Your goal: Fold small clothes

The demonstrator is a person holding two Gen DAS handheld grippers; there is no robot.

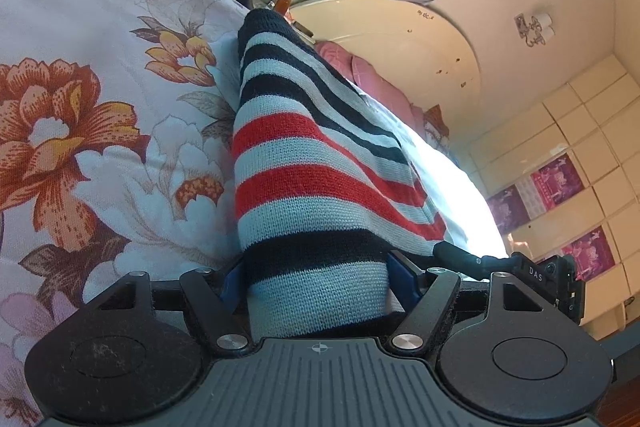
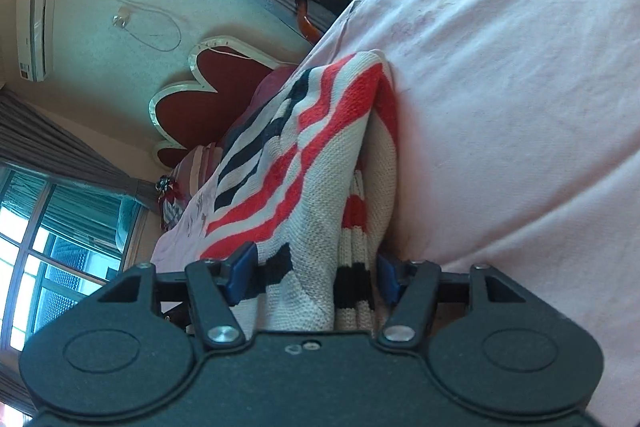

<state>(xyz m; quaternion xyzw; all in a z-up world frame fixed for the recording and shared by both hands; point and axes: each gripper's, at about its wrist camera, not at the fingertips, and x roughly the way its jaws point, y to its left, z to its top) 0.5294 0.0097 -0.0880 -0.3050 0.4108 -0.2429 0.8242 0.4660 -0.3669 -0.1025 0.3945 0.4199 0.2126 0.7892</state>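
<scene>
Knitted in bands of navy, pale grey and red, the striped sweater [image 1: 312,163] filled the middle of the left wrist view, lying on the floral bedsheet [image 1: 80,107] of the bed and running back between the blue pads [image 1: 404,279] of the left tongs [image 1: 316,283]; the fabric bulk sat between both pads, which stood apart around it, though whether they pressed on it could not be told. A cupboard [image 1: 580,147] with purple posters stood at right. Seen from the right wrist, the same sweater [image 2: 320,155] lay bunched against the pink sheet [image 2: 500,87], its folded edge passing between the right tongs [image 2: 316,275], whose pads [image 2: 242,271] flanked the knit without a clearly visible clamp. A heart-shaped headboard [image 2: 208,99] and a window [image 2: 48,247] lay at left.
</scene>
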